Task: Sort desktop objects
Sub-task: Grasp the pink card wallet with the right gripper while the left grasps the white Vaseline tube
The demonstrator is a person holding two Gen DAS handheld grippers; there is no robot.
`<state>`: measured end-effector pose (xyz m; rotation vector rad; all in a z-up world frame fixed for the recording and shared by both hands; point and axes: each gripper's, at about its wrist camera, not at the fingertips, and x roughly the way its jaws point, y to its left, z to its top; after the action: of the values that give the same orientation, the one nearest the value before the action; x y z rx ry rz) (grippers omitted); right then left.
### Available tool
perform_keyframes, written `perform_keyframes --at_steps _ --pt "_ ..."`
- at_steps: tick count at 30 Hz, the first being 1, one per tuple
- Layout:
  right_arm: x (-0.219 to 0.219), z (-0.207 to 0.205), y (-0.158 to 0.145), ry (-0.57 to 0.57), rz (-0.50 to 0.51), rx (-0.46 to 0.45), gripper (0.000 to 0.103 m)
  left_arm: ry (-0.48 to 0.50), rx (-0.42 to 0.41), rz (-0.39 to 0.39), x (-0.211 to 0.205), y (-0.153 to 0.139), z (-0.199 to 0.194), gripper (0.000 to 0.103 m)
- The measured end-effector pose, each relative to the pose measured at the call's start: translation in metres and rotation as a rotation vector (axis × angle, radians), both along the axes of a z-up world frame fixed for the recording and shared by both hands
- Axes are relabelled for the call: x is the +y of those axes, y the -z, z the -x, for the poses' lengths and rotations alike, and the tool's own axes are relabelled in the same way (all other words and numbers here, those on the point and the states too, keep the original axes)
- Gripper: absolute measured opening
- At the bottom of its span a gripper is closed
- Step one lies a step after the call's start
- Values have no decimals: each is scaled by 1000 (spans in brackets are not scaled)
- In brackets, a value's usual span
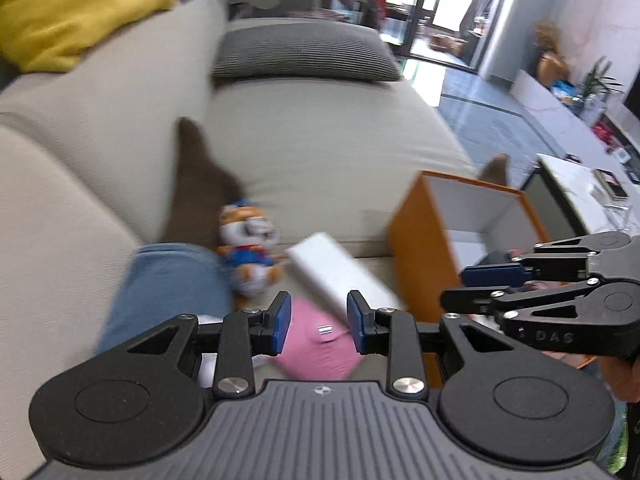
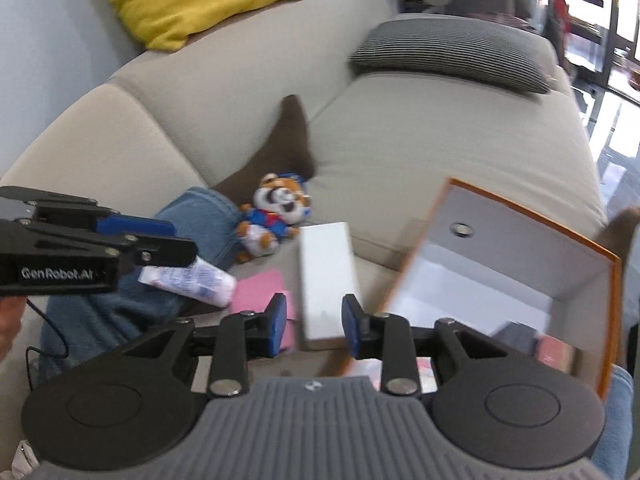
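Beige couch cushions [image 2: 420,152] hold my white flat box [image 2: 326,276], pink pouch [image 1: 320,340] and orange open box [image 2: 520,260]. Left gripper [image 1: 319,322] and right gripper [image 2: 314,322] fingers are apart, empty.

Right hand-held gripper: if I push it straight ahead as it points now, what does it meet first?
Most likely the white box, which lies lengthwise just beyond the right hand-held gripper, between its open fingers. Blur makes depth uncertain. The orange bin sits just to the right.

white box [image 2: 326,280]: flat, lying lengthwise just ahead between right jaws | pink pouch [image 1: 320,340]: flat, between left jaws | tiger plush [image 2: 276,212]: beyond, left | tube [image 2: 192,280]: lying left | orange box [image 2: 520,264]: open, tilted, right
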<state>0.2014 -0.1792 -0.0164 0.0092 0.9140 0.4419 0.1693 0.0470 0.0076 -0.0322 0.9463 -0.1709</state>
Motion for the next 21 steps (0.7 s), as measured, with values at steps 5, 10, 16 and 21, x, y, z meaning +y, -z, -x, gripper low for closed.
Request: perform_keyframes --at_steps 5,10,16,21 --pt "38 5 7 -52 9 9 33 -57 -10 -47 50 -23 15 34" --pt "74 9 16 -89 31 21 33 -54 32 -58 85 -33 20 35" --pt "106 -5 37 -111 80 51 39 -17 109 9 95 2 9 51" --pt "116 -20 58 -122 123 96 39 -8 161 43 96 29 -7 58"
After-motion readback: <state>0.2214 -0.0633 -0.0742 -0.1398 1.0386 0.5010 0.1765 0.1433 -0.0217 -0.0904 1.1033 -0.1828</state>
